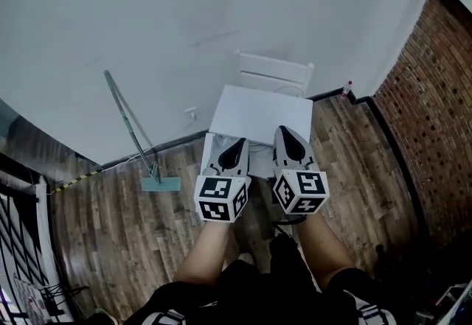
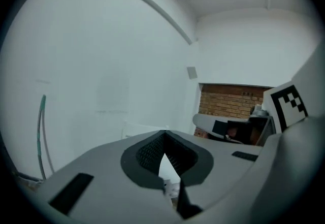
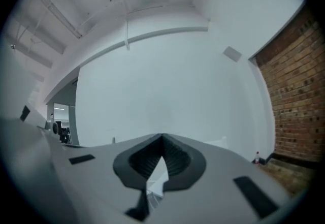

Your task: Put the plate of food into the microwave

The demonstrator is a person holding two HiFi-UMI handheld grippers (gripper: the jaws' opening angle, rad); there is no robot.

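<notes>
Neither a plate of food nor a microwave can be made out in any view. In the head view both grippers are held side by side in front of me, over a white tabletop (image 1: 258, 113). My left gripper (image 1: 237, 145) has its jaws closed together, nothing between them. The right gripper (image 1: 290, 132) looks the same, tips meeting and empty. In the left gripper view the left gripper (image 2: 163, 134) points at a bare white wall, with the right gripper's marker cube (image 2: 287, 103) at the right edge. In the right gripper view the right gripper (image 3: 161, 139) also faces the white wall.
A white chair (image 1: 273, 73) stands behind the tabletop against the wall. A mop (image 1: 136, 135) leans on the wall at the left. A small bottle (image 1: 346, 88) stands on the wood floor by the brick wall (image 1: 435, 110) on the right.
</notes>
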